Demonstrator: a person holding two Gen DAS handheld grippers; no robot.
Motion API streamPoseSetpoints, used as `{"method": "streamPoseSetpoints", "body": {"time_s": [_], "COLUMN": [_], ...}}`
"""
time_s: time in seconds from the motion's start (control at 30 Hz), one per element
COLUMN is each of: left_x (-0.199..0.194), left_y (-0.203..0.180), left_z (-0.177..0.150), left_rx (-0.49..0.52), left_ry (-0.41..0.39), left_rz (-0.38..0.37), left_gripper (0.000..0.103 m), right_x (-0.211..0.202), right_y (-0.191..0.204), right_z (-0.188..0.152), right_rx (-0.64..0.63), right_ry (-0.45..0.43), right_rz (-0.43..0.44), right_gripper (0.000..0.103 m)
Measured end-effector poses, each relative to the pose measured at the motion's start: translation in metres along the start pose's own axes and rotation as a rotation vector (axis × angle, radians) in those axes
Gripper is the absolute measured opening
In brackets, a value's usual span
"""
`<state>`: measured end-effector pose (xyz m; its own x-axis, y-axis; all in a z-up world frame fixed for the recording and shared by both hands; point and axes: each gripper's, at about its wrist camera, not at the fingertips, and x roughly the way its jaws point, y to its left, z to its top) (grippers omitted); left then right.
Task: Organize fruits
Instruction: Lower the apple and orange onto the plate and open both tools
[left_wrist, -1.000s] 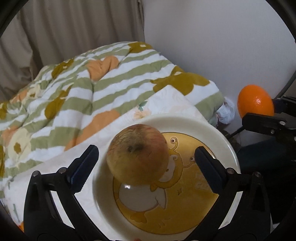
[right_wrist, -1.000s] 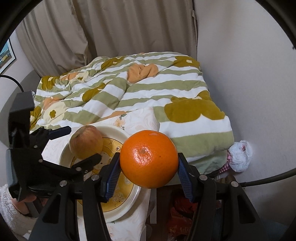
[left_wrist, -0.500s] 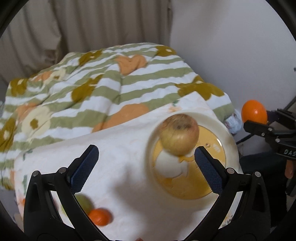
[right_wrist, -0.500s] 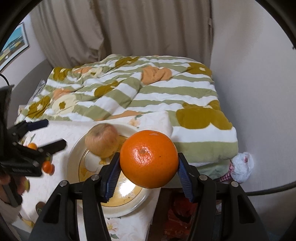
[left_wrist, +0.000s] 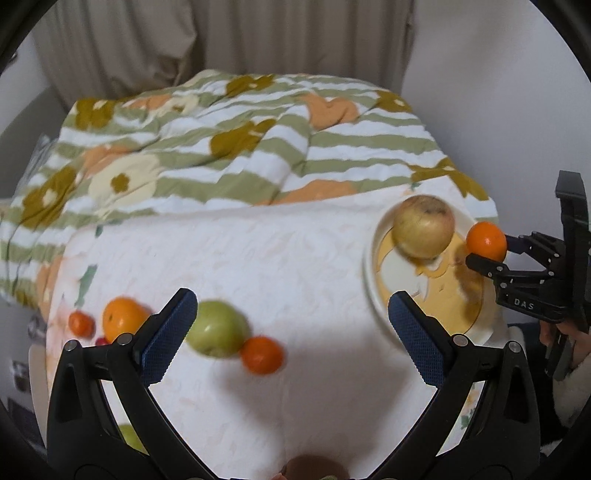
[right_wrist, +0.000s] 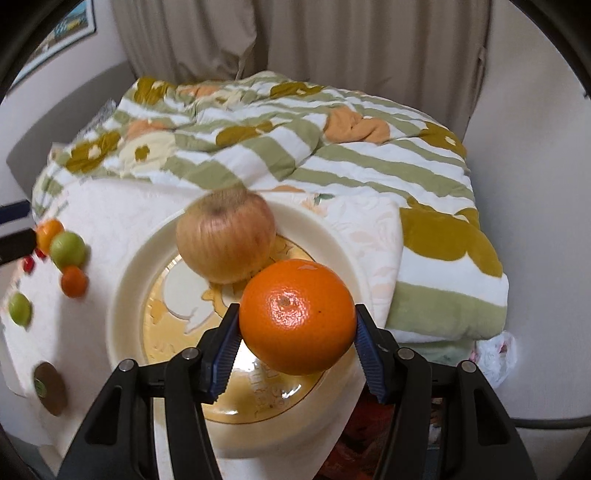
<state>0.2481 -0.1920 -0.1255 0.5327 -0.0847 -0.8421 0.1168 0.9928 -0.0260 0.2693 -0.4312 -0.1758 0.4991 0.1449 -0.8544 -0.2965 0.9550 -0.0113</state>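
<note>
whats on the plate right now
One apple sits on the plate, toward its far side. The orange is clamped in the right gripper above it, hiding part of the cartoon print.

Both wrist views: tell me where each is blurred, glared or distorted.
Left wrist view: motion blur smears the green apple, small orange tangerine and striped quilt; fisheye black corners. Right wrist view: the big orange in the right gripper is sharp with small highlights; glare on the cream cartoon plate; the yellow-red apple is slightly smeared.

Two wrist fisheyes, both angled down over the table (right one nearer), sharing the plate (left_wrist: 373, 258) (right_wrist: 125, 280).
</note>
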Motion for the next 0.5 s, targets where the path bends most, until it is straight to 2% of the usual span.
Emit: {"method": "streamPoseSetpoints", "body": {"time_s": [0.37,0.4,0.43,0.47,0.5], "left_x": [0.0,-0.001,-0.002,-0.003,-0.004], "left_y": [0.014,0.015,0.016,0.017,0.018], "left_z": [-0.029,-0.03,-0.032,-0.033,-0.035], "left_rx": [-0.065,-0.07,-0.077,-0.084,-0.093], "left_ry": [0.034,0.034,0.033,0.032,0.031], "left_rz": [0.045,0.047,0.048,0.047,0.044], "left_gripper": [0.103,0.103,0.103,0.103,0.103], "right_x": [0.015,0.015,0.014,0.01,0.006], "right_y": [0.008,0.01,0.011,0.012,0.012], "right_z": [0.0,0.0,0.0,-0.001,-0.001], "right_rx": [-0.091,-0.096,-0.1,-0.104,-0.107], "right_ry": [-0.014,-0.01,-0.015,-0.031,-0.054], "right_rz": [-0.029,-0.033,-0.037,-0.041,-0.044], "right_gripper": [0.055,0.058,0.064,0.086,0.103]}}
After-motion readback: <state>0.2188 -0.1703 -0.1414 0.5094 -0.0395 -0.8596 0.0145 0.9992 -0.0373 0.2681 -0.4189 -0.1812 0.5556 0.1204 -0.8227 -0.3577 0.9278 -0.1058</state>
